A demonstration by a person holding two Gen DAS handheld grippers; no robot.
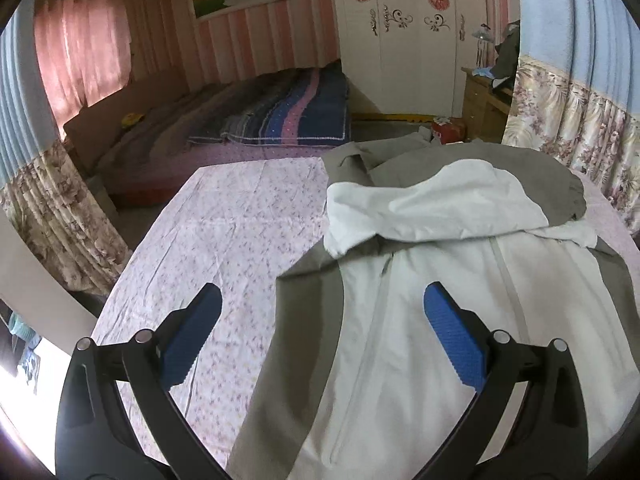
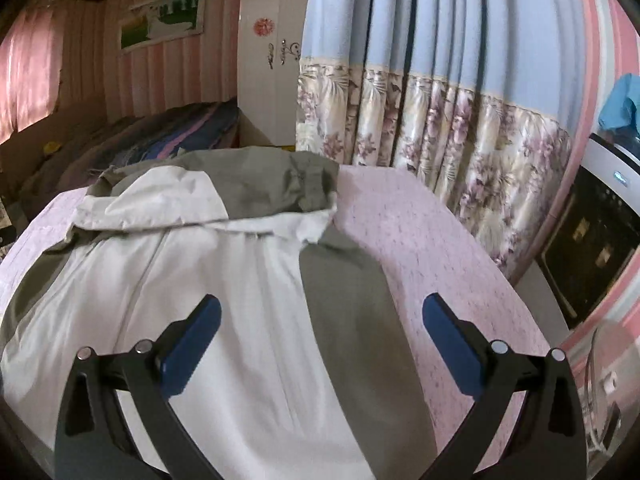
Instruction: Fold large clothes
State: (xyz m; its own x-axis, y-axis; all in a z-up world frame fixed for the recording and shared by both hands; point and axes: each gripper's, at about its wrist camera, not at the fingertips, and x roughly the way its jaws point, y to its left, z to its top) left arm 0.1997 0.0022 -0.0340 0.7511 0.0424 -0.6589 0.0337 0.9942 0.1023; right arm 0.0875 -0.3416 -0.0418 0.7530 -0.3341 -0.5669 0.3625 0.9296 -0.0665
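Observation:
A large white and olive-grey hooded jacket (image 1: 460,300) lies front up on a table covered with a pink floral cloth (image 1: 240,240). Its hood (image 1: 432,204) points away from me. My left gripper (image 1: 322,296) is open and empty above the jacket's left edge, where the olive side panel meets the cloth. The jacket also shows in the right wrist view (image 2: 224,280). My right gripper (image 2: 320,306) is open and empty above the jacket's right olive panel (image 2: 352,320). The jacket's lower hem is hidden below both views.
A bed with a dark striped quilt (image 1: 288,112) stands beyond the table. A white wardrobe (image 1: 400,40) and a wooden dresser (image 1: 484,108) are at the back. Blue and floral curtains (image 2: 440,120) hang close on the right. A dark appliance (image 2: 592,240) stands at far right.

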